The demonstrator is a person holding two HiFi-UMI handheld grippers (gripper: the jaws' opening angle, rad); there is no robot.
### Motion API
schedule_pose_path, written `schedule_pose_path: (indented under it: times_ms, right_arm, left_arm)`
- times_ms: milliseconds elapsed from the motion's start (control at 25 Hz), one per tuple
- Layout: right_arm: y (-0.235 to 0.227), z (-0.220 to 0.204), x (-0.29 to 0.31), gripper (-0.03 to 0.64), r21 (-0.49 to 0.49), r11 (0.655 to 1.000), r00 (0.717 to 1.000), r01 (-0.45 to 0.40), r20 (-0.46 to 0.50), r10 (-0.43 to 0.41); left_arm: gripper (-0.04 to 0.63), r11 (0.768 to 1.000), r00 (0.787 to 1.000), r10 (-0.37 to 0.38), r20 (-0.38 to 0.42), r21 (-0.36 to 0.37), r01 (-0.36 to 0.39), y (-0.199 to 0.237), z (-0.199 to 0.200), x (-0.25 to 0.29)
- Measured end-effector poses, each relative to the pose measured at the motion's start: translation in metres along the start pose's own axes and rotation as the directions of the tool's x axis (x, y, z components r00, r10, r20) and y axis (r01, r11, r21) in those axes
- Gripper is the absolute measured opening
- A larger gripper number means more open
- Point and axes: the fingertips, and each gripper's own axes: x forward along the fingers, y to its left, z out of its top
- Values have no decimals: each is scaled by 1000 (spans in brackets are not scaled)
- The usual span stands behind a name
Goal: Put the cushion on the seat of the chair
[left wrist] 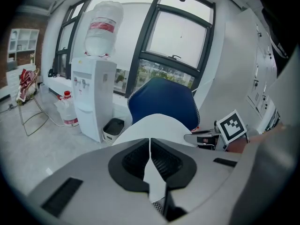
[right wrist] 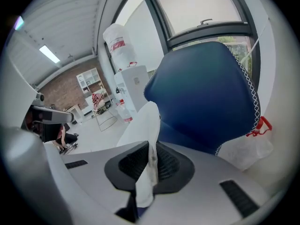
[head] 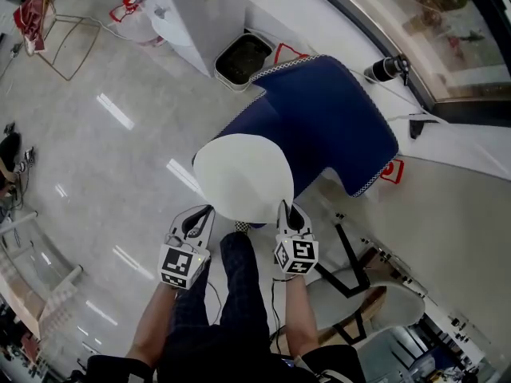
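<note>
We hold the white cushion (head: pixel 243 175) by its near edge with both grippers. The left gripper (head: pixel 203 214) has its jaws shut tight on the left side of that edge. The right gripper (head: pixel 286 211) has its jaws shut tight on the right side. In each gripper view, a thin fold of white cloth is pinched between the jaws. The cushion is spread out in front of us, over the front part of the blue chair (head: pixel 331 118). We cannot tell if it touches the seat. The chair's back rises just behind the cushion. Past the chair is a small bin (head: pixel 242 57), and beside the bin stands a white water cooler (head: pixel 196 10) on the grey floor (head: pixel 104 158).
</note>
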Motion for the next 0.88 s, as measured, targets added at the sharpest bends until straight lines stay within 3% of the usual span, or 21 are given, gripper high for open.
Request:
schedule_pose_path:
  times_ms: [520, 880]
  right_arm:
    - [-61, -34, 52, 49, 20, 996, 995, 92, -51, -91]
    - [-99, -69, 86, 49, 43, 990, 988, 131, -91, -126]
  left_arm:
    - [26, 1000, 1000, -8, -1, -12, 8, 24, -30, 65]
    - [26, 1000, 1000, -5, 2, 27, 5, 33, -58, 109]
